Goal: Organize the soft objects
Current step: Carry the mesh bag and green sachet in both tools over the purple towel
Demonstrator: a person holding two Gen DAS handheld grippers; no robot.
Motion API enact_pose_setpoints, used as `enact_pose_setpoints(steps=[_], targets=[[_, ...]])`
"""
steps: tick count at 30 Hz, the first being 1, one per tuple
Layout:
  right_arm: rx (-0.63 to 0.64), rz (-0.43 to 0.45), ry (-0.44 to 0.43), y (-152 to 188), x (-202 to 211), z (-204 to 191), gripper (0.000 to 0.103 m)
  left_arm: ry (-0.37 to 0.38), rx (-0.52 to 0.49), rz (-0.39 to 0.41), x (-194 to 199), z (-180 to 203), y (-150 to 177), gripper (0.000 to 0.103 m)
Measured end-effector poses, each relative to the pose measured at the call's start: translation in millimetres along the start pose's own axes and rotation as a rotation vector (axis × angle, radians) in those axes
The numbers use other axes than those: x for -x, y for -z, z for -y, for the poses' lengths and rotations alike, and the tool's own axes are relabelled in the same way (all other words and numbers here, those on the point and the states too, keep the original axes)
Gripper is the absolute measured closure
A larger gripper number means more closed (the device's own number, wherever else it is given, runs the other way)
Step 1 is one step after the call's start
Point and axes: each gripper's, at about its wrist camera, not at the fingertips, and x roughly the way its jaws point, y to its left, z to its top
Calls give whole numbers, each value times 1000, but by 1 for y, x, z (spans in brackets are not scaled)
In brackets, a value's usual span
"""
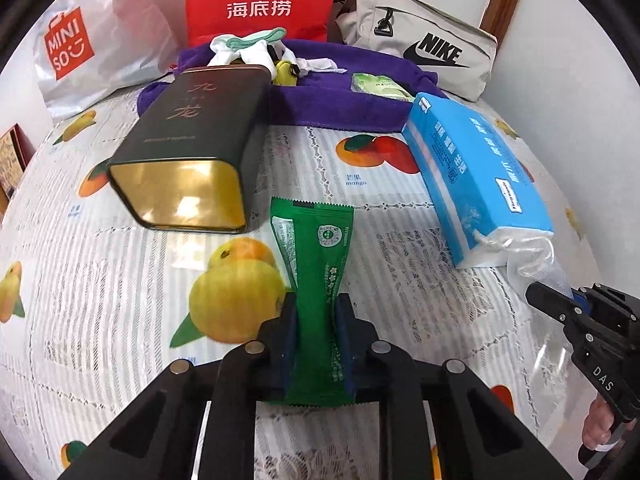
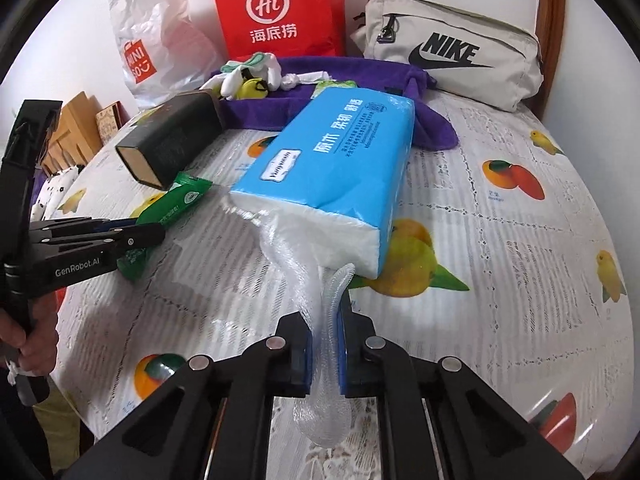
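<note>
The left hand-held gripper (image 1: 316,312) is clamped on a green sachet (image 1: 316,256), its two blue-lined pads pressing the packet's narrow waist so the foil pinches inward between them; the sachet's far, serrated end fans out above the desk (image 1: 100,300), which is covered in a white lace-patterned cloth printed with mangoes and other fruit. The right hand-held gripper (image 2: 325,320) is closed on the crinkled clear plastic tail (image 2: 320,280) of a blue tissue pack (image 2: 336,160), the plastic bunched flat between its pads; the pack itself lies on the desk just ahead of the fingers, its open white end nearest them. In the right wrist view the left tool shows at the left edge with the green sachet in its tips, and a person's hand (image 2: 34,332) grips its handle. Beside the sachet lies a dark tin (image 1: 192,148) on its side, its gold base facing the camera. Behind it a purple towel (image 1: 320,100) is spread on the desk, carrying white socks (image 1: 248,48), a small yellow toy (image 1: 286,70) and a small green tissue packet (image 1: 378,86). At the back stand a red paper bag (image 1: 260,0), a white plastic shopping bag (image 1: 88,52) and a beige pouch (image 1: 424,48), apparently against the wall.
</note>
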Motion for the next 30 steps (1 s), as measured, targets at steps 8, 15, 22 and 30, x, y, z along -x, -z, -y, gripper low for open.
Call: enact_pose_setpoints(steps=[8,15,22,30], targets=[[-5,31,-16,-3,26,-6,94,22,6,30,25,0,3,86],[-13,67,-39,-14,44,-10,94,30,7,74,49,2,-6,86],[-22,93,-50,-33,53,-7,94,14,5,113,69,1,-24,86],[-23,104,-39,-63,52,0,94,5,-9,139,73,0,-54,86]])
